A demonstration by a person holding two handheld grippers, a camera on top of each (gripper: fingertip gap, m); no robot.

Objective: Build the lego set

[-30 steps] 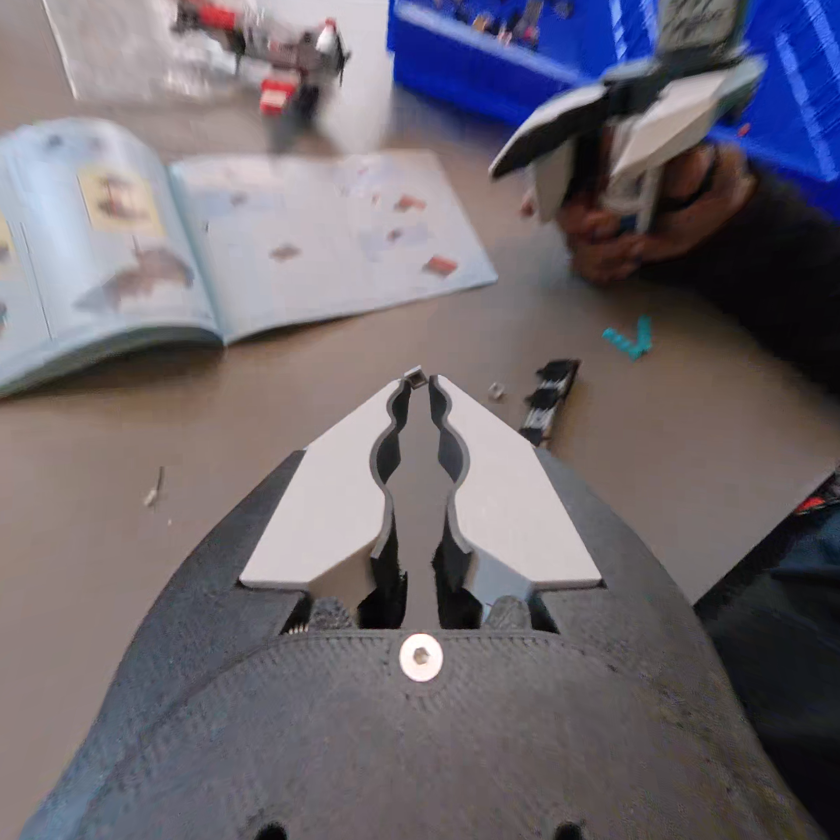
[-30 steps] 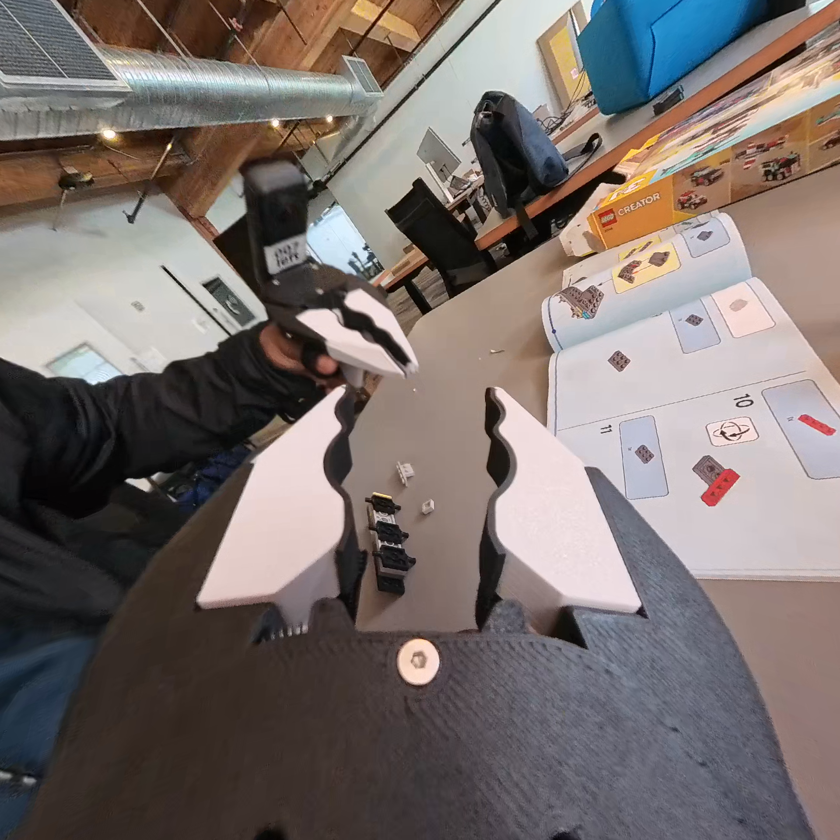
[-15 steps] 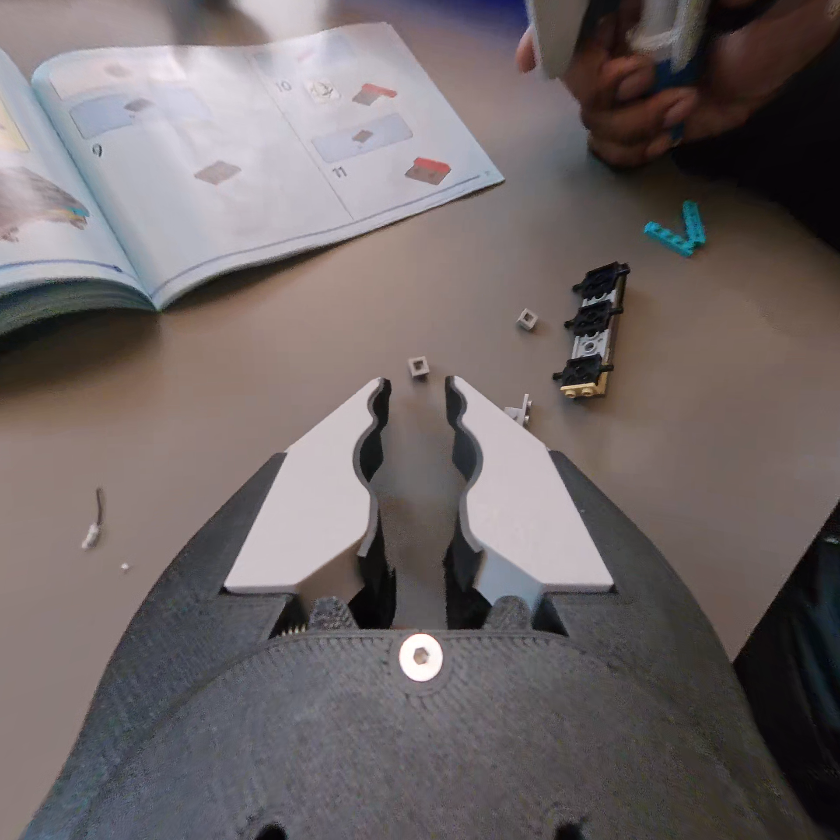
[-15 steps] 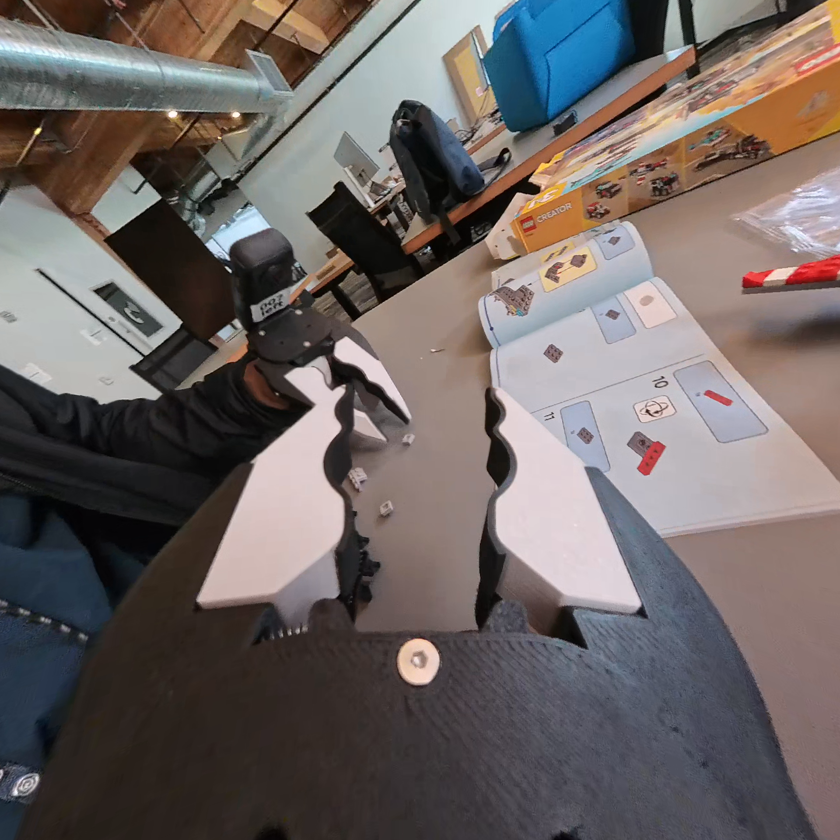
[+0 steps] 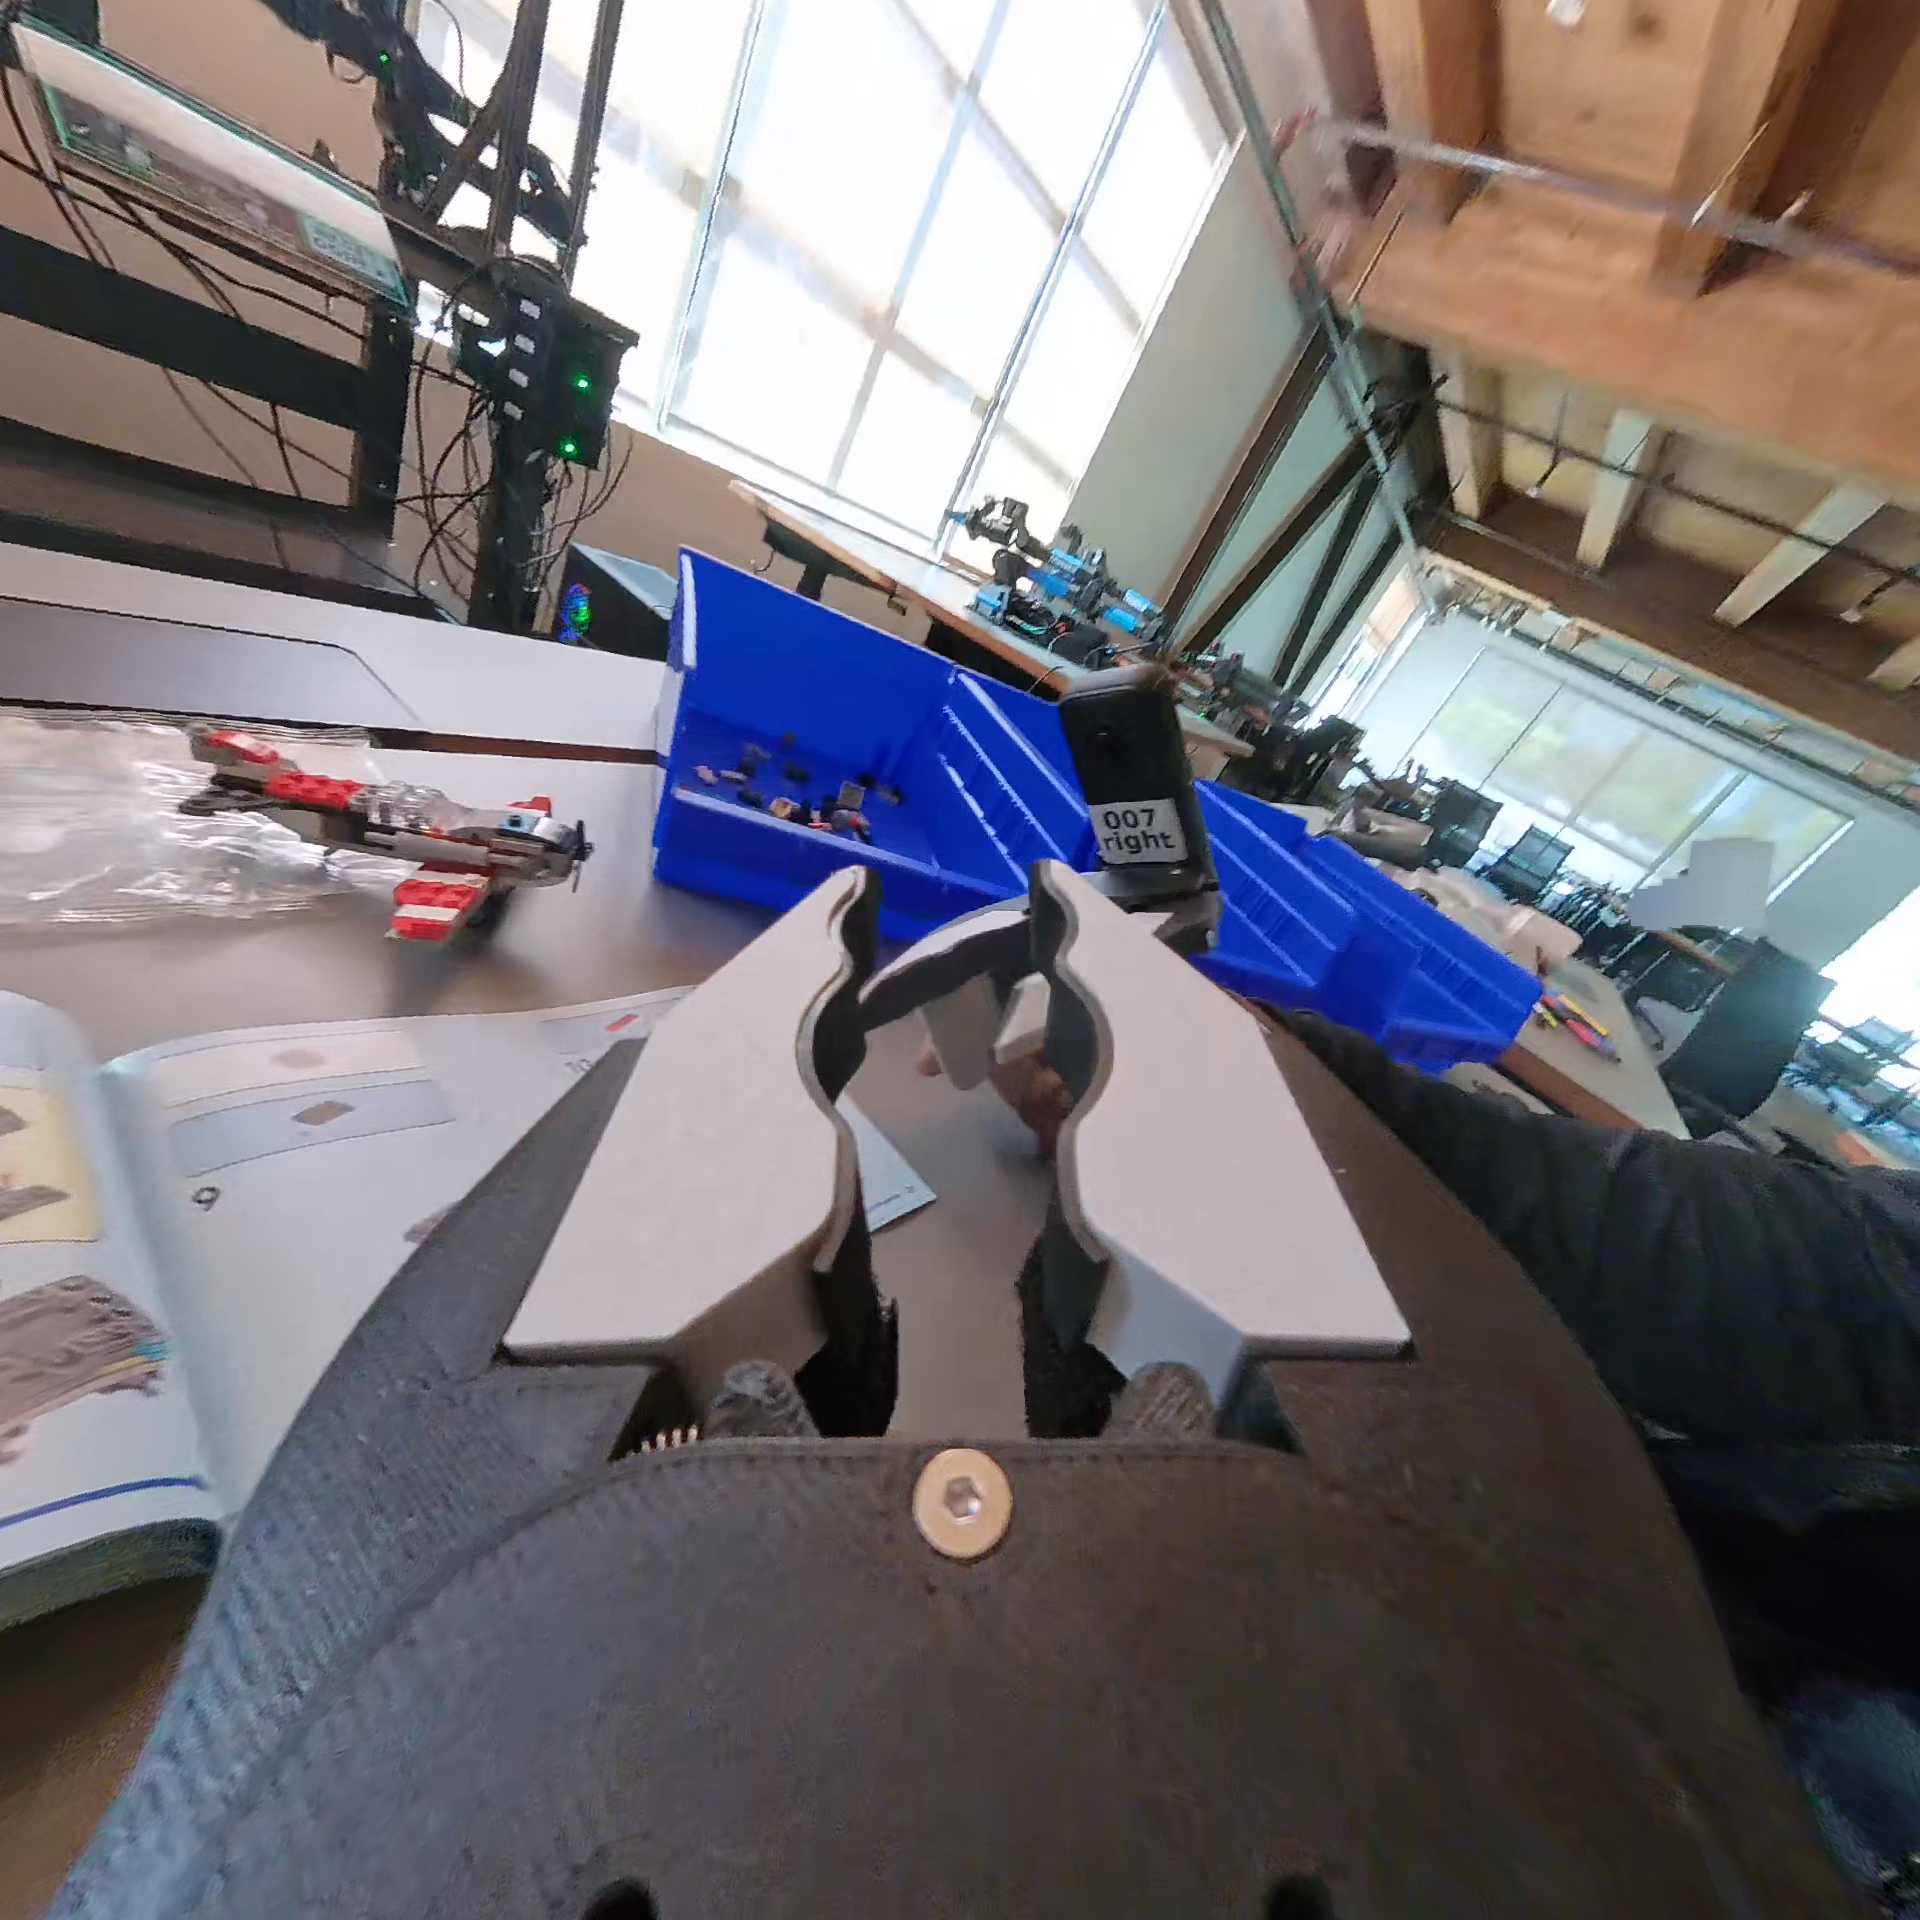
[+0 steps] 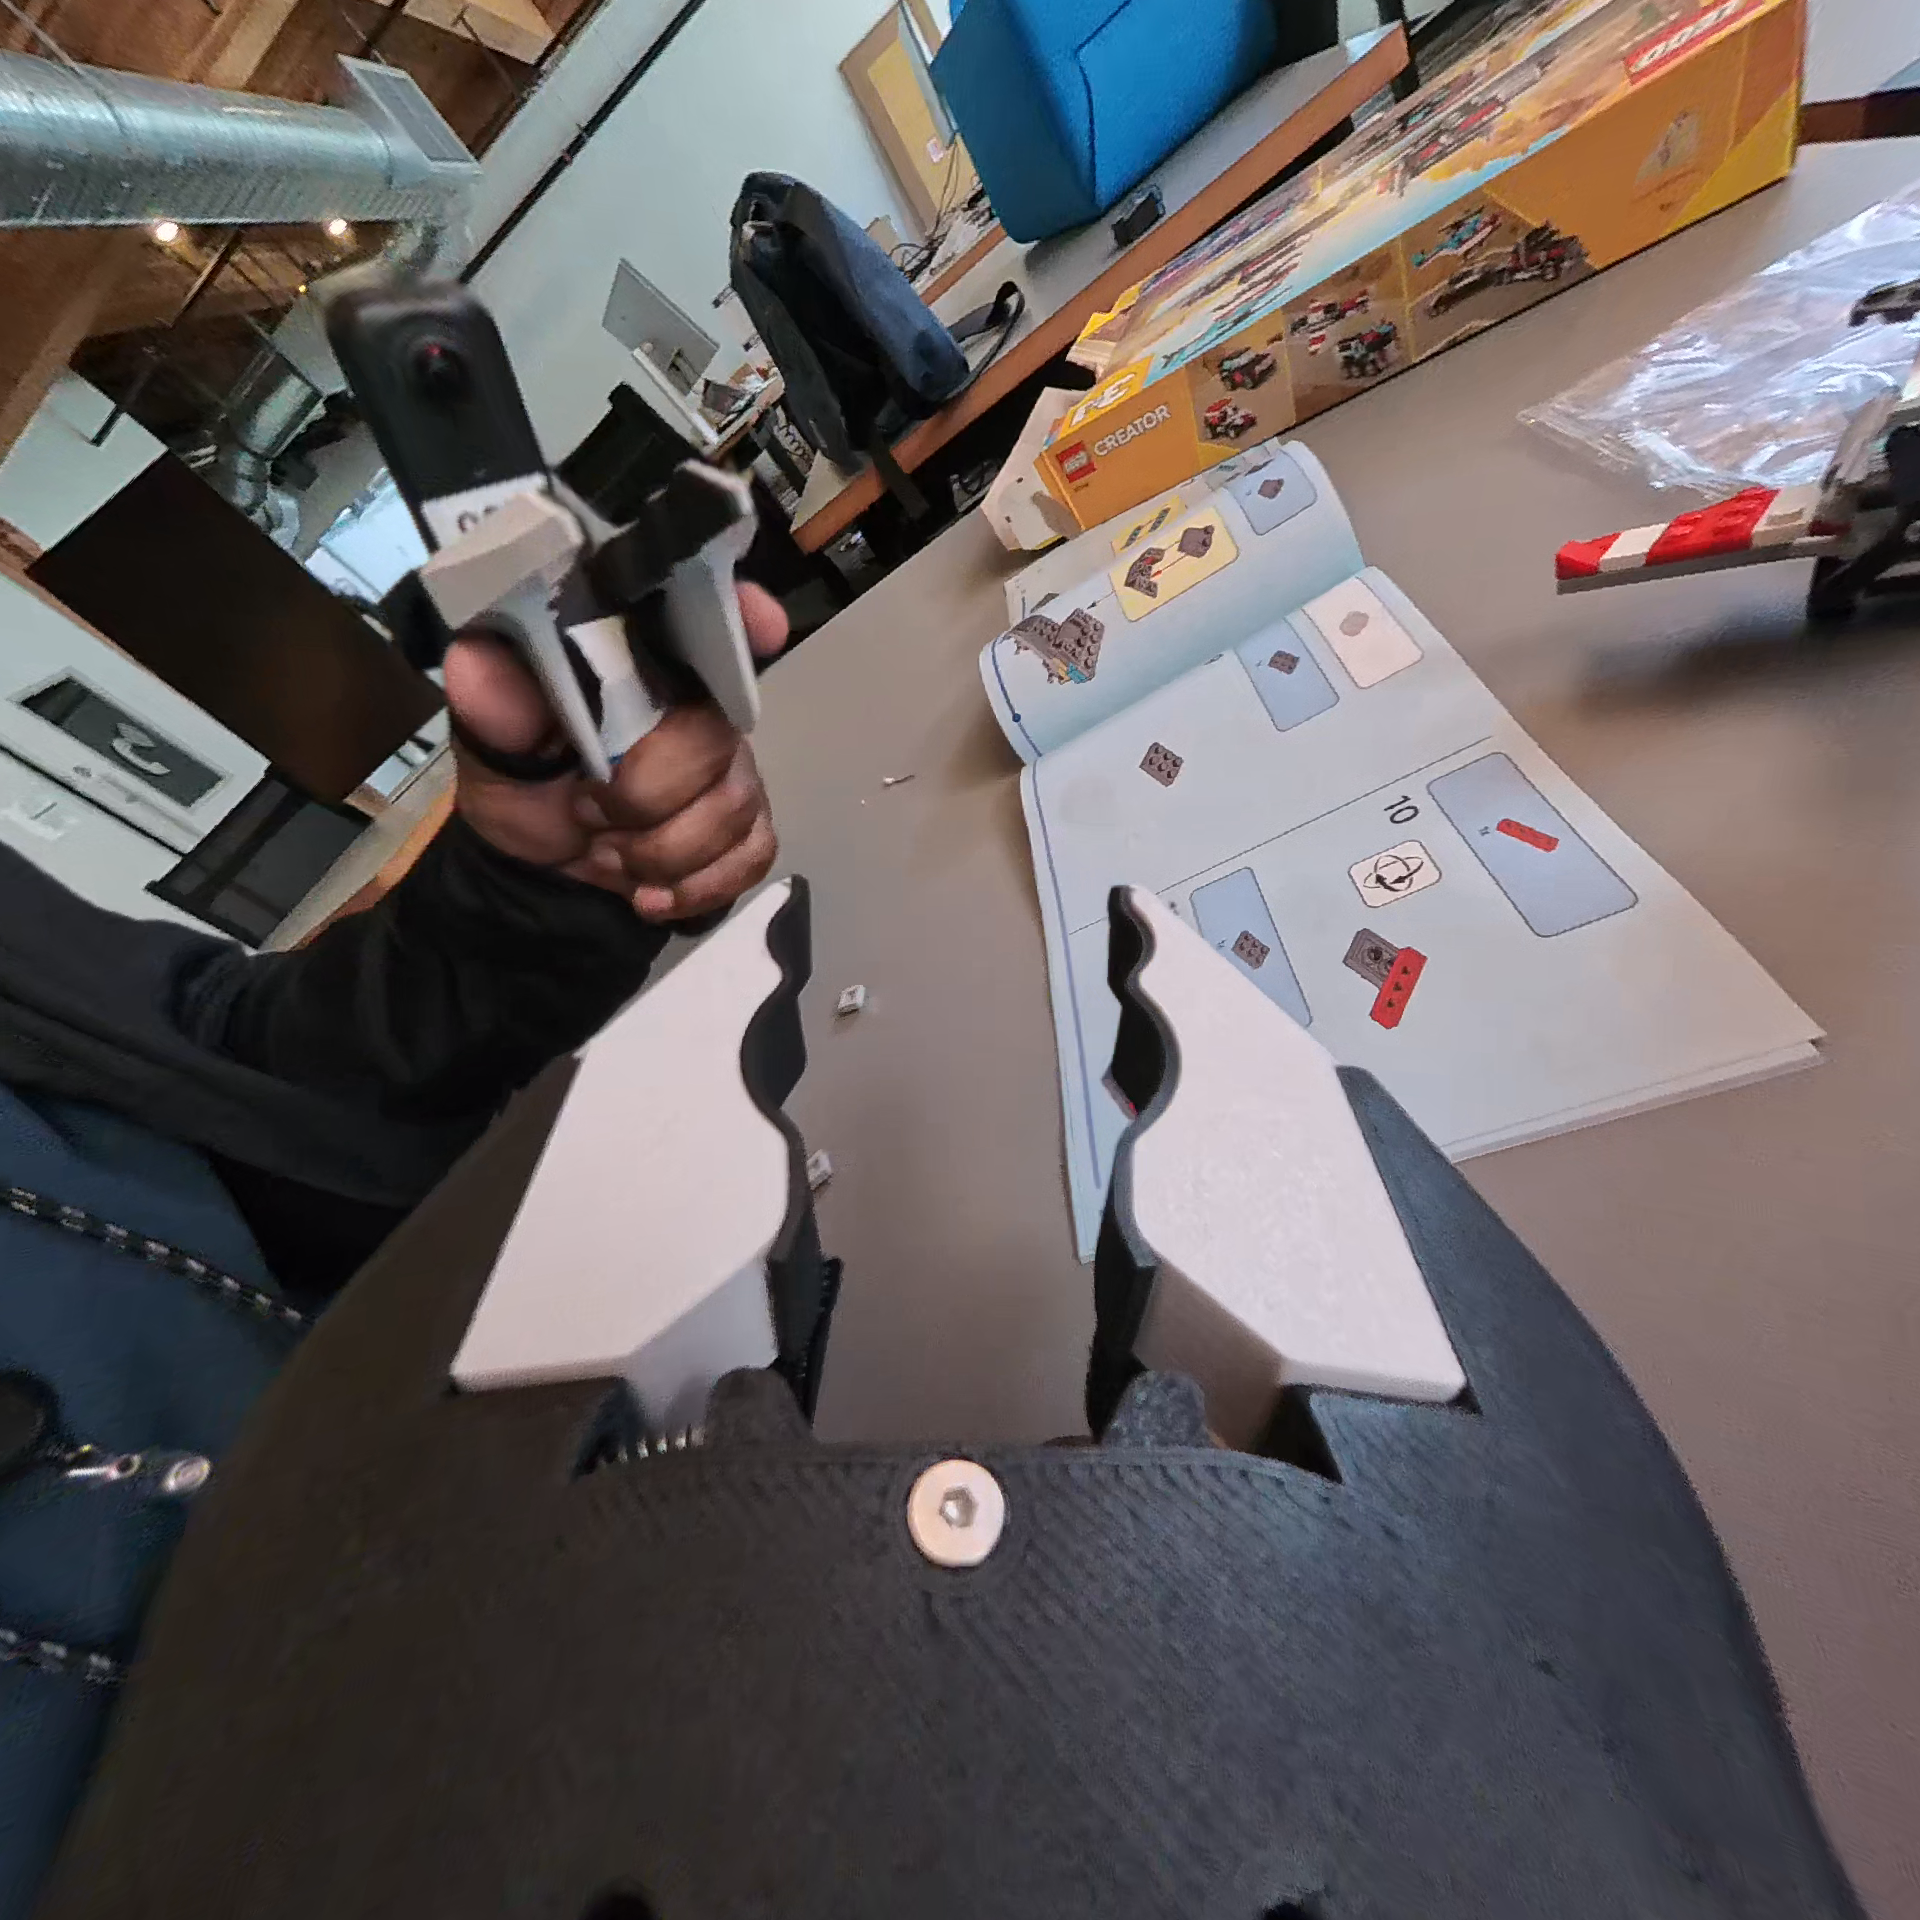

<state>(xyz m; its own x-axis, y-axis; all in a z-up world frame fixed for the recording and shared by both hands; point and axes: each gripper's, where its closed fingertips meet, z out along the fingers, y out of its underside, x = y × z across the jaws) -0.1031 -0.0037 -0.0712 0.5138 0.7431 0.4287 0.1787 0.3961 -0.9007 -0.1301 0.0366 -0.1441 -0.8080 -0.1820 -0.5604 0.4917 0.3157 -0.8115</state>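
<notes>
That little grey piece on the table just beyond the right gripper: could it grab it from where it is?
Probably yes. The right gripper is open and empty, and the small grey piece lies on bare table just off its fingertips, with nothing between them.

bright daylight, blown-out windows | wide-angle edge bending | ceiling beams motion-blurred

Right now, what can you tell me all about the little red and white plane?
The plane is built from plastic bricks: red and white striped wings, a grey body, a clear cockpit piece and a propeller at the nose. It looks partly built. It rests on the grey table, its tail end over a crinkly clear plastic bag, left of the blue bin. Neither gripper touches it.
</notes>
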